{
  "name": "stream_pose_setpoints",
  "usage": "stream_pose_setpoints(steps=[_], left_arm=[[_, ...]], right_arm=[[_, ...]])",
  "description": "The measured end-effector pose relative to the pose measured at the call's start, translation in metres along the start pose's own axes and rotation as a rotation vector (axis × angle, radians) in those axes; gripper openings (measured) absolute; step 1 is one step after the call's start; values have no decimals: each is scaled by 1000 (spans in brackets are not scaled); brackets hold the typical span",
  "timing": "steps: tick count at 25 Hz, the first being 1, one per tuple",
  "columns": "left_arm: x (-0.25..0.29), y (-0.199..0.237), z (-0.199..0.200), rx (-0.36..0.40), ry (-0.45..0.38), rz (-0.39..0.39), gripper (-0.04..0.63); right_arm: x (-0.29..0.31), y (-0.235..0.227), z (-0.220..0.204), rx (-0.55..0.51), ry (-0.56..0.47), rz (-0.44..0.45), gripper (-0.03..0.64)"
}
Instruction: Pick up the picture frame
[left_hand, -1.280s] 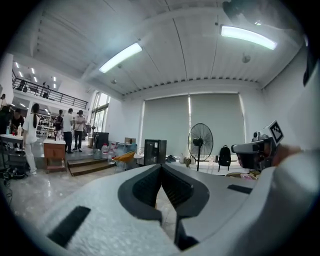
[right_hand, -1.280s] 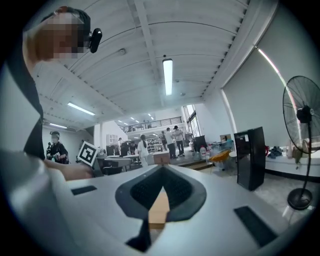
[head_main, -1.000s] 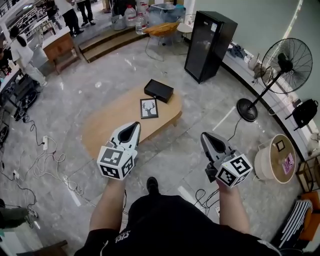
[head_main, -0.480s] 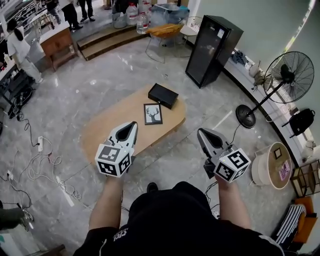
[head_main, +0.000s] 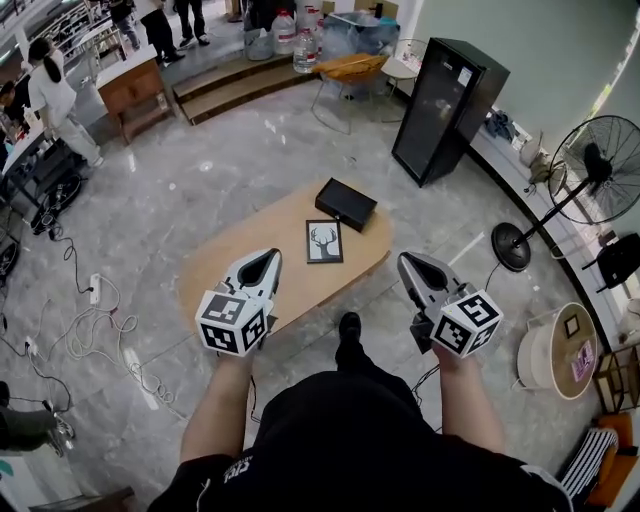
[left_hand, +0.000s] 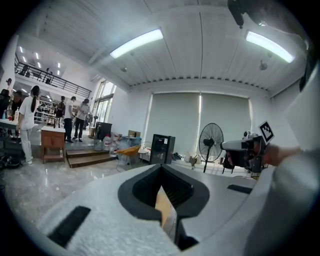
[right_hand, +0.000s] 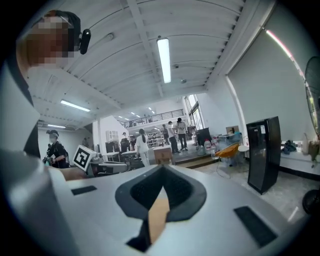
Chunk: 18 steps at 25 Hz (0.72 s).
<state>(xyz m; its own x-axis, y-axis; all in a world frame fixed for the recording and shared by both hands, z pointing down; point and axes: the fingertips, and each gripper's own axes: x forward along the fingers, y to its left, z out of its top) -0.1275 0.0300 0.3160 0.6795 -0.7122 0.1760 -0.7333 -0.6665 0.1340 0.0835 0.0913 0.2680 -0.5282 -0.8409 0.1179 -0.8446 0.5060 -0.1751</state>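
With the left gripper (head_main: 268, 256) and right gripper (head_main: 408, 263) both shut tight and empty, the picture frame (head_main: 324, 241), laid flat on the wooden table (head_main: 230, 270) at picture centre, could be bumped away if the jaws are not opened.

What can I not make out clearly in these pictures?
- Picture frame: head view only, too small to judge its thickness; both gripper views look above it.
- Table: near edge partly hidden behind left tongs, head view.
- Black box: too small to identify, head view.
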Motion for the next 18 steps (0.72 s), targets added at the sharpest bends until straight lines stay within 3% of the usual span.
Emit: stream_pose_setpoints(steps=[10,18], left_arm=[[105,50,-14,-49,95,44,11],[209,79,-1,-95,134,81,11]], right_arm=[[101,-80,-18,26,91,100,5],[168,-164,-22,38,166,184,5]])
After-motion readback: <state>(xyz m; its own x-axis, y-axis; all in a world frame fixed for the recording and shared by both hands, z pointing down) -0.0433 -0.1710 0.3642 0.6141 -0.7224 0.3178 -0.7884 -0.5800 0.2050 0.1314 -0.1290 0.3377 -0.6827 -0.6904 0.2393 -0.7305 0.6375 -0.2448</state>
